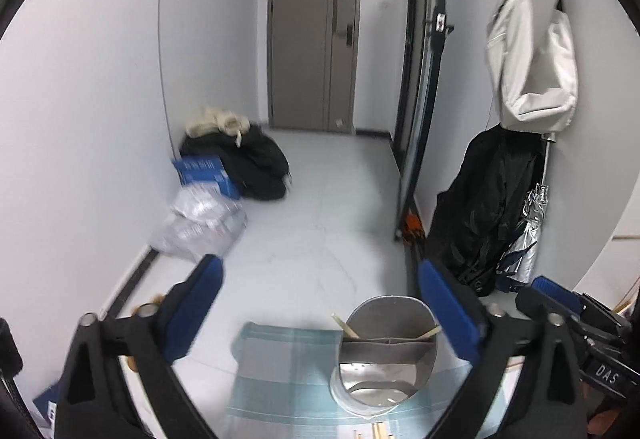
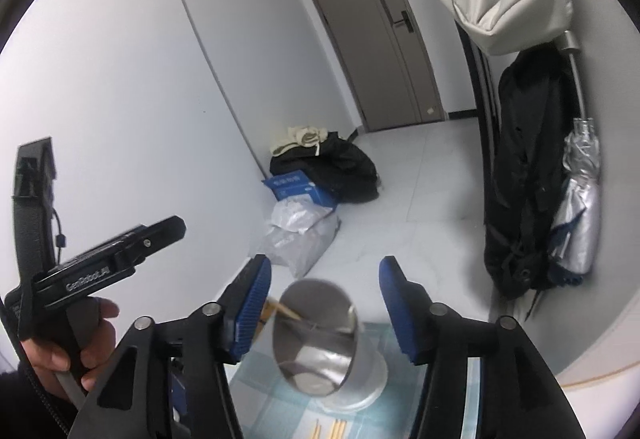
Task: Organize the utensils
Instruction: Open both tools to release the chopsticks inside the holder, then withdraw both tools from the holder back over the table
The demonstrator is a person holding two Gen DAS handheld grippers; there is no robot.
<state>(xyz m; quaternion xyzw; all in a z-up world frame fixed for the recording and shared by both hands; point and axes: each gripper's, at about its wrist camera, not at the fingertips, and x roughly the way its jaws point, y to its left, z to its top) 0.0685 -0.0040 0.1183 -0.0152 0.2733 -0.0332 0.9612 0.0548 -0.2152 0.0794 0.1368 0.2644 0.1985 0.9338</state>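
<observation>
A steel utensil holder (image 1: 386, 351) with an inner divider stands on a pale blue checked mat (image 1: 280, 371). Wooden chopsticks (image 1: 345, 326) lean inside its rear compartment. More chopstick ends (image 1: 378, 431) lie on the mat at the bottom edge. My left gripper (image 1: 320, 303) is open and empty, raised behind the holder. In the right wrist view the holder (image 2: 320, 339) sits between and below my open, empty right gripper (image 2: 324, 307). Chopsticks (image 2: 286, 313) poke out at its left rim, and loose ones (image 2: 334, 429) lie on the mat (image 2: 280, 411).
The other gripper's body (image 1: 580, 315) is at the right, and the left gripper's handle in a hand (image 2: 80, 287) shows in the right wrist view. On the floor beyond are plastic bags (image 1: 200, 223), a blue box (image 1: 204, 173) and dark clothes (image 1: 248, 163). A black coat and umbrella (image 1: 500, 215) hang at the right.
</observation>
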